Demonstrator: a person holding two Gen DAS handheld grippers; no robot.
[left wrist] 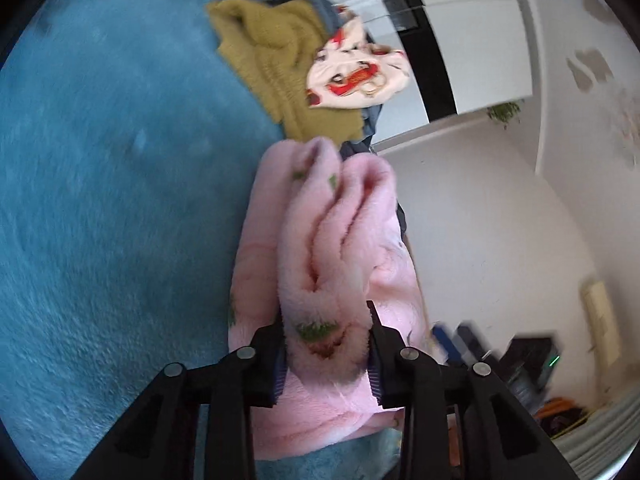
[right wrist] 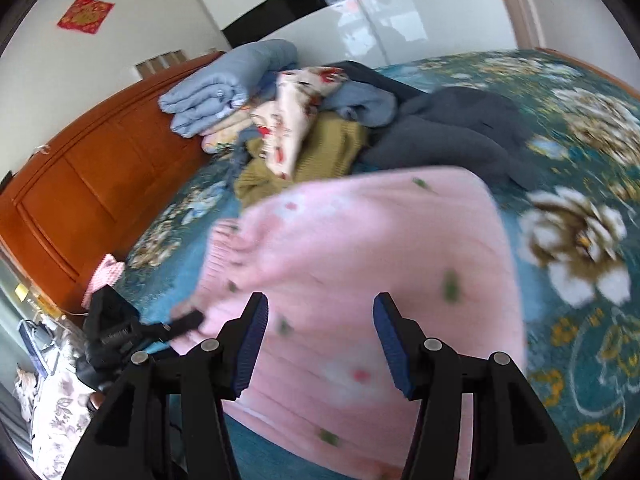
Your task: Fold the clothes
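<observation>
Left wrist view. The left gripper (left wrist: 328,354) sits at bottom centre, its two fingers pressed in on a bunched fold of the pink fleece garment (left wrist: 332,248), which fills the gap between them. The garment runs up the middle of the frame in three or four soft ridges, with a few green and red motifs. Left half of the frame: open teal bedcover (left wrist: 112,184), nothing lying on it. Upper centre: one mustard knit (left wrist: 276,68), and touching its right edge one cream cloth with red print (left wrist: 360,76). The bed's edge falls just right of the pink garment; beyond it, white wall and floor clutter, blurred.

Right wrist view. The right gripper (right wrist: 320,344) stands wide apart at bottom centre, two blue-padded fingers, nothing between them; the pink garment lies spread beneath and beyond. One black gripper tip shows at the garment's left edge, lower left. Upper centre heap: one folded pale blue quilt (right wrist: 224,84), one printed cream cloth, one mustard knit, one dark grey garment (right wrist: 460,136). Right side: open floral teal bedcover. Wooden headboard (right wrist: 92,176) bounds the left.
</observation>
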